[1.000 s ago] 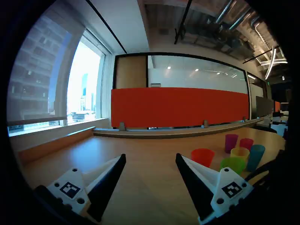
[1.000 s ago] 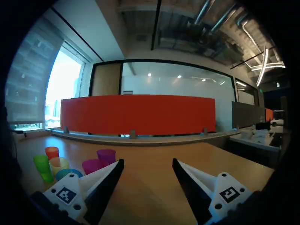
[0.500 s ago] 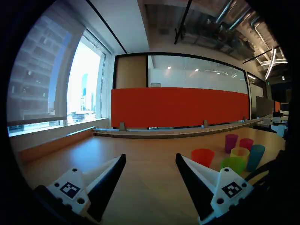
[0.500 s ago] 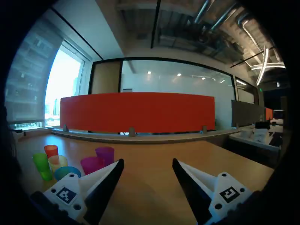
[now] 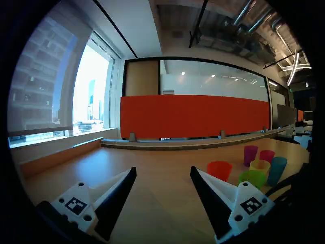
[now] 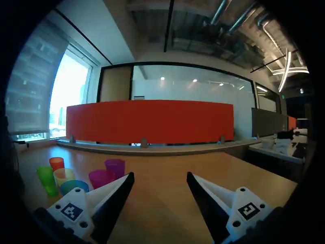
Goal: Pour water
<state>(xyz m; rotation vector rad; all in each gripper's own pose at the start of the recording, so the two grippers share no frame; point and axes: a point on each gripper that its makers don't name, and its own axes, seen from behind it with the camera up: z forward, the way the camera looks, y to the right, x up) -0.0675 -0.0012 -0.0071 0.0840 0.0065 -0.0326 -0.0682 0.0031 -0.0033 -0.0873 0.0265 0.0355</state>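
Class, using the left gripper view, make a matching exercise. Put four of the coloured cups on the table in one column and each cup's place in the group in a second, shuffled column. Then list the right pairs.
Things
1. orange cup
2. purple cup
3. teal cup
4. green cup

Places in the left gripper view
A. farthest right of the group
B. at the front, just before the yellow cup
C. farthest left of the group
D. at the back, beside the magenta cup

Pairs: 1-C, 2-D, 3-A, 4-B
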